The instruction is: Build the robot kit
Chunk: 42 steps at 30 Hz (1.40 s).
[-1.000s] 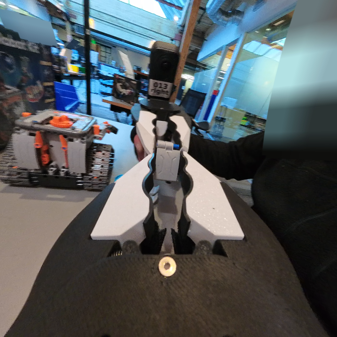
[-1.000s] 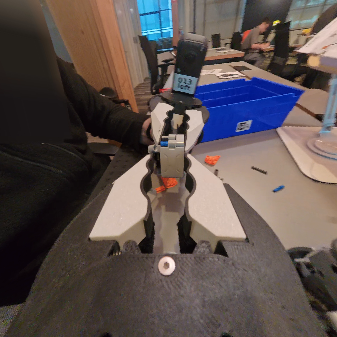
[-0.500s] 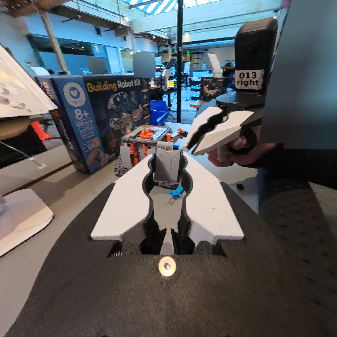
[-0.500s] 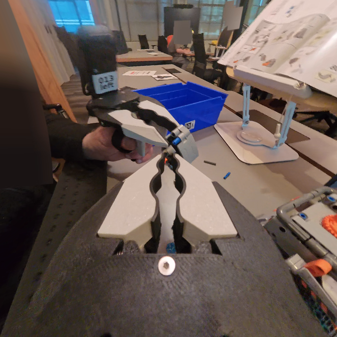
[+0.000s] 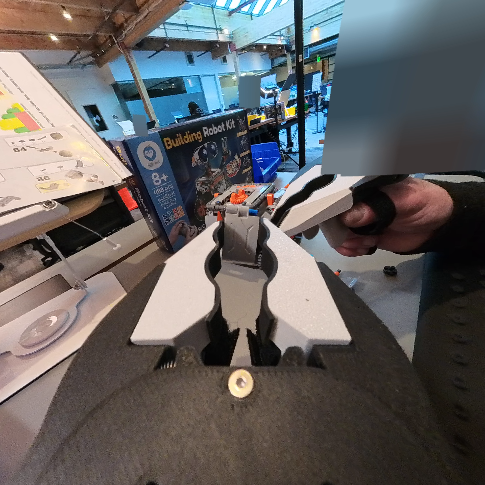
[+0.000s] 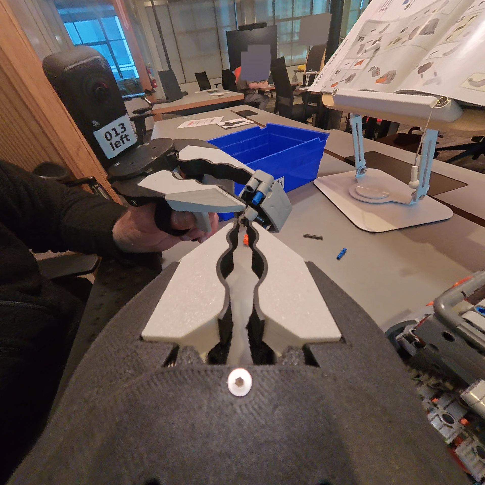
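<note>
My left gripper (image 5: 240,228) is shut on a grey panel piece (image 5: 239,241) and holds it upright above the table. In the right wrist view the left gripper (image 6: 249,191) comes in from the left with the panel (image 6: 275,207) tilted, blue and black pins on its top edge. My right gripper (image 6: 242,227) has its jaws almost together, and its tips pinch a dark pin at the panel's lower corner. It also shows in the left wrist view (image 5: 282,210), held by a hand. A tracked robot model (image 5: 244,194) stands just behind the panel.
The kit box (image 5: 199,168) stands behind the model. An instruction booklet (image 6: 420,47) rests on a white stand (image 6: 380,202). A blue bin (image 6: 275,149) sits at the back. A black axle (image 6: 312,236), a blue pin (image 6: 341,253) and an orange piece (image 6: 245,239) lie loose. The model (image 6: 451,328) is at the right. The tips of both grippers are at nearly the same place.
Both grippers turned away from facing each other and swung toward the model and box. My right gripper let go of the panel's width and narrowed onto its lower corner. The left kept hold.
</note>
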Available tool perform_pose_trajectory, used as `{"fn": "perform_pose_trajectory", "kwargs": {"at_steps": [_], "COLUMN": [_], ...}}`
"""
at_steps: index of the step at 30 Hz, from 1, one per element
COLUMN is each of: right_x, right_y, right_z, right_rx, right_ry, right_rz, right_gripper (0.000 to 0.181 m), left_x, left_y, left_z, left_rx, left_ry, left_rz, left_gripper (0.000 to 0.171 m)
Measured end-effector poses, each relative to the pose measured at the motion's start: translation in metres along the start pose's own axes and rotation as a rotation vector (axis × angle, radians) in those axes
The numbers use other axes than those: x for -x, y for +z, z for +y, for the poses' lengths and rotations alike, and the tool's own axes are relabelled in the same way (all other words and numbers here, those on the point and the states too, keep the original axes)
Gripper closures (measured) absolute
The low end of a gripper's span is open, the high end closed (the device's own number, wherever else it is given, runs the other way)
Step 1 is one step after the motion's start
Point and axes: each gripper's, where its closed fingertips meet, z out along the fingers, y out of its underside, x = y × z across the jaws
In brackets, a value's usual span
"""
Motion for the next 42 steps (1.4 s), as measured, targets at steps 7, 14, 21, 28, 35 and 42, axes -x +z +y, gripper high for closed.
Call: {"fn": "perform_pose_trajectory", "kwargs": {"at_steps": [7,14,21,28,35,42], "right_x": [-0.001,-0.002,-0.005,-0.009,-0.009,-0.011], "right_y": [-0.007,-0.013,-0.023,-0.022,-0.009,-0.009], "right_z": [0.004,0.014,0.021,0.031,0.018,0.015], "right_rx": [0.09,0.191,0.304,0.313,0.162,0.169], "right_ry": [-0.025,-0.052,-0.173,-0.136,-0.094,-0.195], "right_rz": [-0.019,-0.037,0.005,0.005,0.016,0.089], "right_gripper": [0.178,0.179,0.181,0.172,0.175,0.176], "left_x": [-0.006,-0.013,-0.022,-0.012,-0.011,-0.011], "left_y": [0.002,0.005,0.01,0.01,0.009,0.009], "left_z": [0.0,0.006,0.019,0.017,0.013,0.013], "left_rx": [0.027,0.072,0.158,0.152,0.129,0.131], "left_ry": [0.111,0.223,0.359,0.307,0.27,0.286], "left_rz": [0.008,0.021,0.015,-0.026,-0.039,-0.057], "left_gripper": [0.148,0.149,0.149,0.149,0.149,0.149]}}
